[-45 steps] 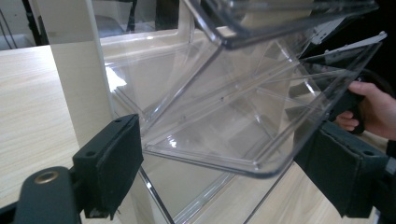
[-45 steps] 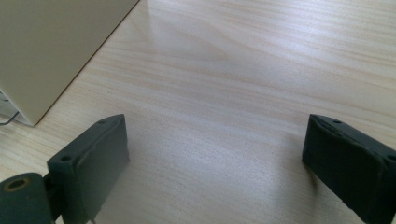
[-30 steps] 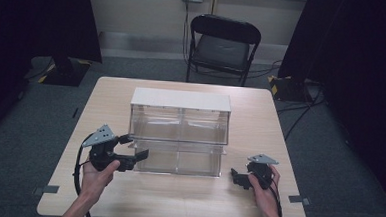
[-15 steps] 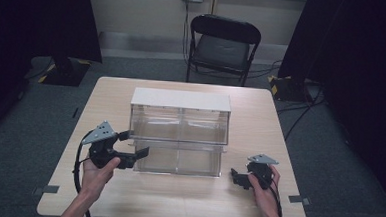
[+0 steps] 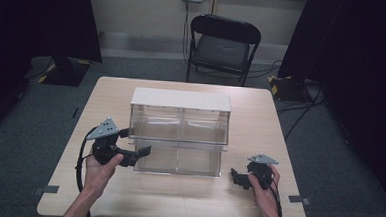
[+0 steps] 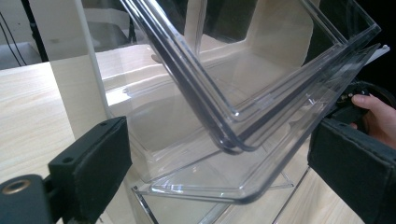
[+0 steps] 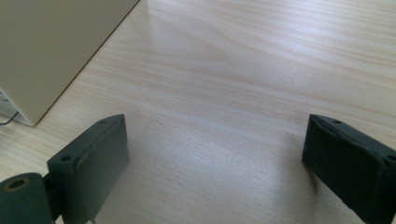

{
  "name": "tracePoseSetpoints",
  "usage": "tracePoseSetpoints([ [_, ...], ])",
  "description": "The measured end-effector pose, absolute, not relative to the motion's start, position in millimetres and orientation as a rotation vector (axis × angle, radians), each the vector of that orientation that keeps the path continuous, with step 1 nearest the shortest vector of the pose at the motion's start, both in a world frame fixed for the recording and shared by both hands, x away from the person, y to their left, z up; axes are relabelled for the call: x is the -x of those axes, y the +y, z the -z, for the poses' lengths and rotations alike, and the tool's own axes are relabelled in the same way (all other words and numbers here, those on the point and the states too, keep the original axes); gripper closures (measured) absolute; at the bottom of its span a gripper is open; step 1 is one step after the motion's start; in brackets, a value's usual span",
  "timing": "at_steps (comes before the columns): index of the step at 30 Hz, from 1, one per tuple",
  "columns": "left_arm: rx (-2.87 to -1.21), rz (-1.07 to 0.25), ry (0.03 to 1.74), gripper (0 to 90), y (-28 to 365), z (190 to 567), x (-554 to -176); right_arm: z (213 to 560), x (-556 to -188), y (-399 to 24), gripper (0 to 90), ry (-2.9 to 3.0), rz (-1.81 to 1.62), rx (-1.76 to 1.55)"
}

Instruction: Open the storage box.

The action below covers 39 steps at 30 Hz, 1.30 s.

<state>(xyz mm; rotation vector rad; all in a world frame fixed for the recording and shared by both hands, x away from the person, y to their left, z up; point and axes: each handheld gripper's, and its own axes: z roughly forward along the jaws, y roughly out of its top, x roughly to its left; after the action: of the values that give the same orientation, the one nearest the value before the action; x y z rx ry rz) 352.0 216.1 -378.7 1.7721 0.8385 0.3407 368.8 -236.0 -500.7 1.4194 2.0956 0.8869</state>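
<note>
A clear plastic drawer cabinet [image 5: 179, 120] with a white top stands mid-table. Its lower drawer [image 5: 178, 158] sticks out toward me. My left gripper [image 5: 141, 155] is at that drawer's front left corner. In the left gripper view the clear drawer corner [image 6: 243, 140] lies tilted between the jaws of the left gripper [image 6: 219, 177]. Those jaws have just been opening, and the pads [image 6: 93, 163] stand apart from the plastic. My right gripper [image 5: 233, 176] rests low at the drawer's front right, open, with only bare table under the right gripper [image 7: 215, 158].
The wooden table [image 5: 260, 117] has free room on both sides of the cabinet and along the front edge. The cabinet's beige side wall [image 7: 51, 46] is close on the right gripper's left. A black folding chair [image 5: 223, 45] stands behind the table.
The left gripper's jaws have spread wide at the drawer's left corner, letting go of it. The right hand and gripper have stayed put.
</note>
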Motion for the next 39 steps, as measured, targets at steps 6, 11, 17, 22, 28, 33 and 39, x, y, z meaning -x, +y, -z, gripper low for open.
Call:
tracePoseSetpoints([
  [6, -1.767, -0.309, 0.85, 4.7, 216.5, 379.3, -354.0, 500.7, -368.8, -236.0, 6.4, 2.096, -0.887, -1.419],
  [11, -1.758, -0.301, 0.85, 4.5, 216.7, 380.4, -354.5, 500.7, -368.8, -236.0, 6.4, 2.095, -0.887, -1.42],
  [17, -1.748, -0.278, 0.867, 4.6, 217.5, 381.1, -355.9, 500.7, -368.8, -236.0, 6.4, 2.096, -0.887, -1.42],
  [22, -1.748, -0.28, 0.87, 4.9, 218.2, 381.2, -356.0, 500.7, -368.8, -236.0, 6.3, 2.096, -0.887, -1.42],
  [28, -1.739, -0.289, 0.865, 5.1, 217.8, 381.9, -355.5, 500.7, -368.8, -236.0, 6.4, 2.096, -0.887, -1.42],
  [33, -1.738, -0.286, 0.864, 6.1, 218.9, 382.2, -354.9, 500.7, -368.8, -236.0, 6.4, 2.096, -0.887, -1.42],
  [39, -1.735, -0.283, 0.867, 6.2, 218.9, 382.2, -355.0, 500.7, -368.8, -236.0, 6.4, 2.096, -0.887, -1.42],
])
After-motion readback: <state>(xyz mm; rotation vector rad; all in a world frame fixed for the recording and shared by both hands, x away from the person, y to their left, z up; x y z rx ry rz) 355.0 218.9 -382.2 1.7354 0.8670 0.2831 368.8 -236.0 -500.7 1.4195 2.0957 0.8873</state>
